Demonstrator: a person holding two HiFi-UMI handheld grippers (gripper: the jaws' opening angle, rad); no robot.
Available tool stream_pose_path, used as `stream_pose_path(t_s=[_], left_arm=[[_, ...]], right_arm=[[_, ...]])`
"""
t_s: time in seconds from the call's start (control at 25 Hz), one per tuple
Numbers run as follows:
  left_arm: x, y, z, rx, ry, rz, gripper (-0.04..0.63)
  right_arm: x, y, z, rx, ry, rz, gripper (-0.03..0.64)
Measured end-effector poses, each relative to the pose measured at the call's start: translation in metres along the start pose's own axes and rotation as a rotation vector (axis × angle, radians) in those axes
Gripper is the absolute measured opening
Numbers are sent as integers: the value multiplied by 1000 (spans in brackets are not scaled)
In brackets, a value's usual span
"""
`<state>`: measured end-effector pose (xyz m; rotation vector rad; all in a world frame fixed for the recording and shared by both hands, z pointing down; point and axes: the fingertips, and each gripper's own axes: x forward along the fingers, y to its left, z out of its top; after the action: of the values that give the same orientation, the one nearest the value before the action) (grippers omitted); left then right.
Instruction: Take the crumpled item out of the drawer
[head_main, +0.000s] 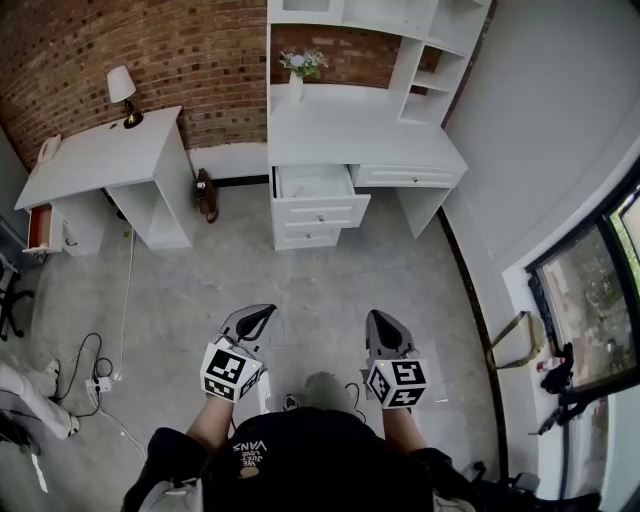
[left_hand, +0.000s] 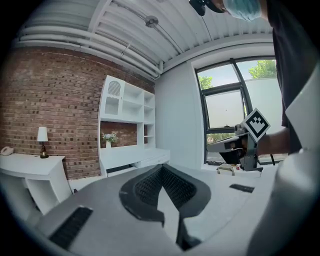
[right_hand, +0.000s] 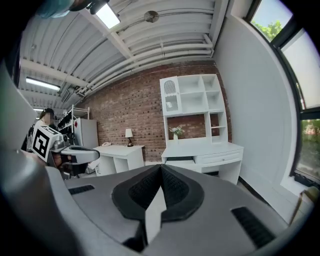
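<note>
A white desk (head_main: 350, 135) with a shelf unit stands against the brick wall. Its top left drawer (head_main: 318, 186) is pulled open; the inside looks white and I cannot make out a crumpled item in it. My left gripper (head_main: 262, 315) and right gripper (head_main: 378, 322) hover side by side over the grey floor, well short of the desk. Both are shut with nothing between the jaws. The left gripper view shows the desk (left_hand: 131, 157) far off and the right gripper (left_hand: 235, 147) beside it. In the right gripper view the desk (right_hand: 202, 150) is at centre right.
A second white desk (head_main: 100, 160) with a lamp (head_main: 122, 92) stands at the left, a brown bag (head_main: 206, 195) beside it. Cables and a power strip (head_main: 100, 383) lie on the floor at the left. A window (head_main: 600, 290) and wall are on the right.
</note>
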<state>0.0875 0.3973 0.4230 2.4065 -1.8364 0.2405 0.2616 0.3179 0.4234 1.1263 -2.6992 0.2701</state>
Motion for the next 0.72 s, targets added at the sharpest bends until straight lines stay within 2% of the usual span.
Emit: stream_pose_path(t_s=[0.2,0.36,0.44,0.56,0.72], left_arm=[[13,4,-3,-21,-5,-35,6],[30,18,-1,-28,0,-34,8],[40,26,0,-27,-4,-34,9],[61,37,2,-26,1,-34,31],[96,51,7,-27,23,-39,73]], right_arm=[[13,-10,6,22,-16,-9,-1],[34,-15,12,27,-21,5,3],[45,-19,13,28,-24,13,27],[66,-30,16,37,-26,23,106],[94,-52,22,51,-18,23,115]])
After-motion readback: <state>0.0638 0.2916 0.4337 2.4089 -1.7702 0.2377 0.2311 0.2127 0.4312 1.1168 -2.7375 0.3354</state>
